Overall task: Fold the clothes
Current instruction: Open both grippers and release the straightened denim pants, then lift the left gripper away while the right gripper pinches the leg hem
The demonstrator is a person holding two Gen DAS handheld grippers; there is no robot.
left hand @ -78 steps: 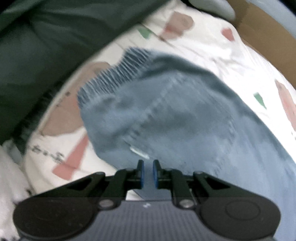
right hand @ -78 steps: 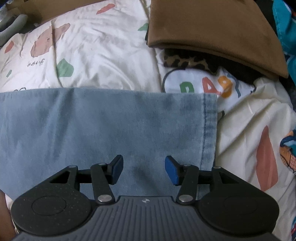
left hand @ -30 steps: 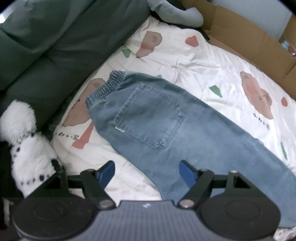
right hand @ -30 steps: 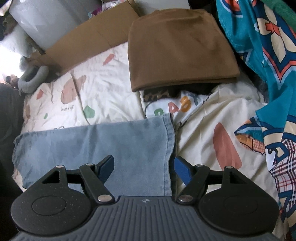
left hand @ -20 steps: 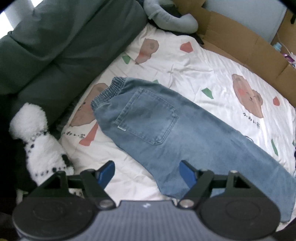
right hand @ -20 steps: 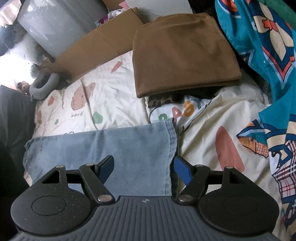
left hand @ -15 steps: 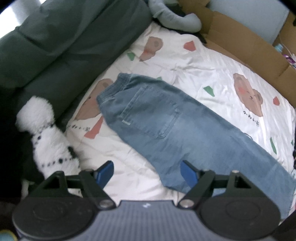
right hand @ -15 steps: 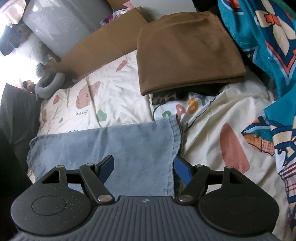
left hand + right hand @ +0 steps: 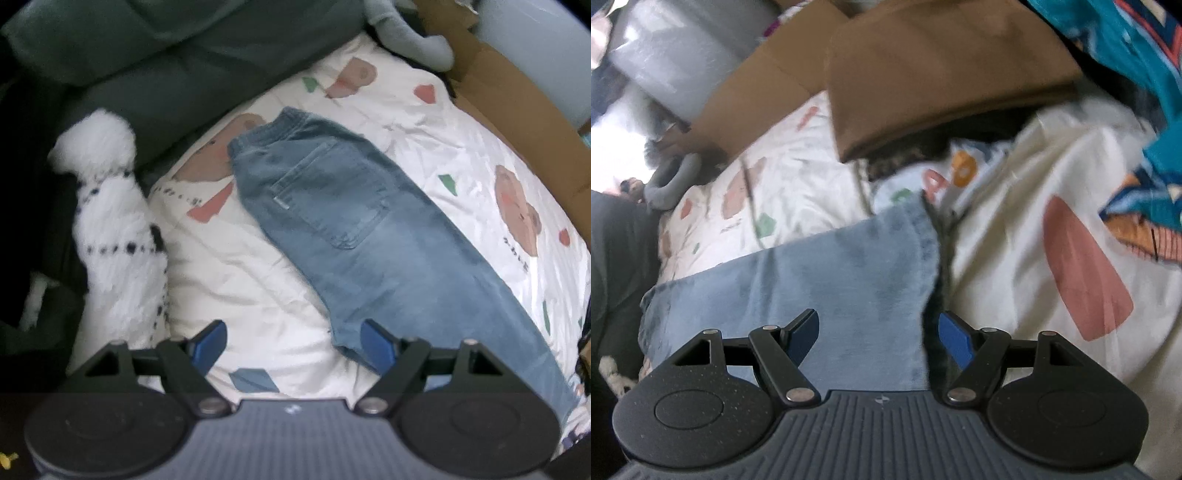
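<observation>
Jeans (image 9: 369, 221) lay flat on the bed (image 9: 258, 273), long axis 10 to 4 o'clock. Left tool (image 9: 293, 341), wide, empty, nearer the waistband; right tool (image 9: 879, 338), wide, empty, over the hem.

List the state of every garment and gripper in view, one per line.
Jeans: folded lengthwise, flat on the bed, back pocket up, not gripped.
Brown garment: folded, on top of a stack.
Left gripper: jaws open, empty.
Right gripper: jaws open, empty, above the jeans' hem.
</observation>
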